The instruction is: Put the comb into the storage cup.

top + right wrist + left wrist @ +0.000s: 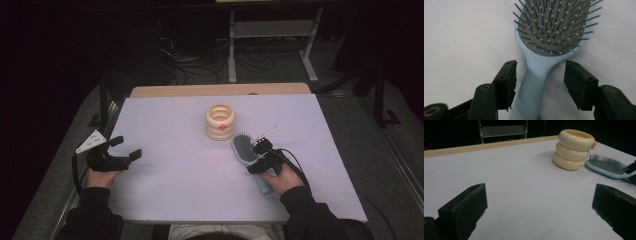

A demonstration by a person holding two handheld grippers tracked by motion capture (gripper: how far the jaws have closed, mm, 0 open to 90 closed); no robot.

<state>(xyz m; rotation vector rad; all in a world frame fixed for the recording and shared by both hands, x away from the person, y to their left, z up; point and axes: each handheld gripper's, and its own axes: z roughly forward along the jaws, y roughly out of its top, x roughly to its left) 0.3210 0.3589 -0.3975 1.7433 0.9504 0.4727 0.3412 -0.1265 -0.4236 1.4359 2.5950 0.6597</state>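
Observation:
A light blue hairbrush (244, 150) (549, 37) (607, 166) lies bristles up on the white table top (180, 170), right of centre. My right gripper (260, 157) (540, 80) hovers over the brush's neck, open, one jaw on each side of the handle with a gap on both sides. A cream holder of three stacked rings (220, 121) (573, 150) with a small orange tab stands just behind the brush head. My left gripper (125, 152) (539, 207) rests near the table's left edge, open, with nothing between its jaws.
The white board (150, 115) lies on a wooden table whose far edge (220, 90) shows behind it. Beyond it are cables and a metal frame (270, 45) on the dark floor. Bare board stretches between the two grippers.

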